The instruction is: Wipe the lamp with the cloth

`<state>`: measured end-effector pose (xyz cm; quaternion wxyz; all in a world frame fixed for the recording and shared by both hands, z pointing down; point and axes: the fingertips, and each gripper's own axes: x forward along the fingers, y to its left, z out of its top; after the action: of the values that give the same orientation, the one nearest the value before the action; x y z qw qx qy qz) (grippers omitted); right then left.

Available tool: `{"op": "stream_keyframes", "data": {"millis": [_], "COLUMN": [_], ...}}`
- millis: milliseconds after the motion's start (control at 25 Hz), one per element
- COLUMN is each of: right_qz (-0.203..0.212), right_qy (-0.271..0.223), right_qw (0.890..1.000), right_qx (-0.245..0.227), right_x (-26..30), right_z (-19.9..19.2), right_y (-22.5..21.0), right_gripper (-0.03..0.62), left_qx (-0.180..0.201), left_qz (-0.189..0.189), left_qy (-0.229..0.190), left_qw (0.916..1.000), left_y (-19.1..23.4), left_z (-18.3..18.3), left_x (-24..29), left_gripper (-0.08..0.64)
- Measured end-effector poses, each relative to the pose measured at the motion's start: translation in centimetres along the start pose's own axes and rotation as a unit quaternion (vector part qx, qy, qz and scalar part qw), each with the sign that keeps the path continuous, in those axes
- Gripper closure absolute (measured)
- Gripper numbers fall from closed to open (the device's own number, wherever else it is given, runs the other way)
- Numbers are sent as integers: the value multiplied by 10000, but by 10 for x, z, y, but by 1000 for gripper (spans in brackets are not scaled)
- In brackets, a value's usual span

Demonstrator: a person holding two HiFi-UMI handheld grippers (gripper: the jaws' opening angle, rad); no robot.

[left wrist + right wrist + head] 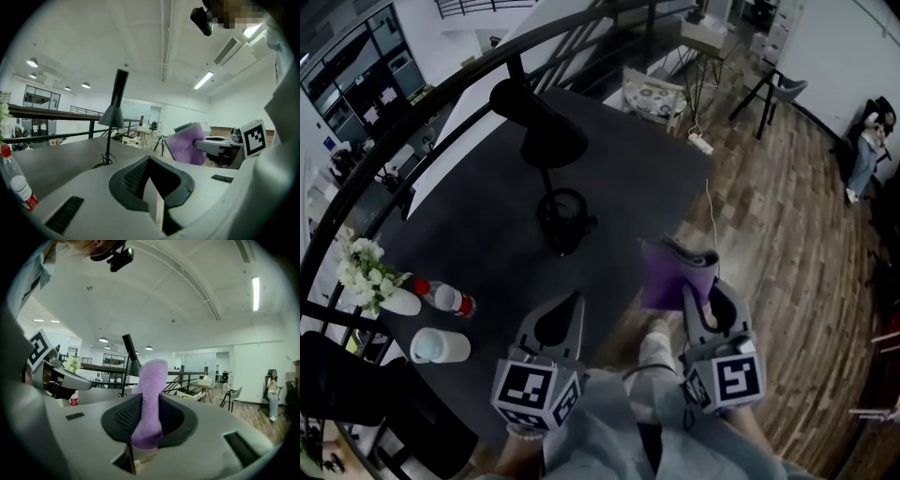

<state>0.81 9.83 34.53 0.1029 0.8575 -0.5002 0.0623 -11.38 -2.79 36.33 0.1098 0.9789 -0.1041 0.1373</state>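
Black cone-shaded lamp [542, 129] stands on the dark grey table [469, 220], apart from the purple fleecy cloth [673, 277] clamped in the right gripper [697, 292] near the table's edge, while the left gripper [572, 306] is closed on nothing and a white vase [401, 303] holds white flowers [364, 270].

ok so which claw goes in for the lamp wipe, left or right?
Right. The right claw is shut on the purple cloth; the left claw is shut with nothing in it. Both sit short of the lamp, so the cloth probably decides it.
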Motion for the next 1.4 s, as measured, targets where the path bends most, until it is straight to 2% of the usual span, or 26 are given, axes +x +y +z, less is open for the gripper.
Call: {"op": "stream_keyframes", "data": {"millis": [240,400,520,640,960,1240,1400], "right_qz": [456,930,1457,2066,3443,4458,4935], "right_qy": [-288,-434,-581,-702,-1130,-1708,-2104], "right_qw": [9985,9945,9871,9745,9293,8752,8395], "right_qx": [-121,-204,-333,-523,-721,-787,-861], "right_x": [43,75,103,125,151,159,158], "right_z": [23,34,46,57,96,132,157], "right_y": [-3,-4,-1,8,37,63,76], "right_gripper": [503,503,503,503,503,503,503], "left_qx": [-110,-138,-246,-352,-541,-655,-798], "left_qz": [611,990,1346,1669,2583,3387,3715], "left_qy": [-122,-206,-287,-333,-569,-714,-805], "left_qw": [9980,9948,9902,9848,9629,9359,9215], "left_y": [25,37,46,48,52,56,53], "left_z": [5,11,20,28,52,51,55], "left_x": [2,13,26,37,48,45,48], "left_gripper": [551,551,551,551,551,551,551]}}
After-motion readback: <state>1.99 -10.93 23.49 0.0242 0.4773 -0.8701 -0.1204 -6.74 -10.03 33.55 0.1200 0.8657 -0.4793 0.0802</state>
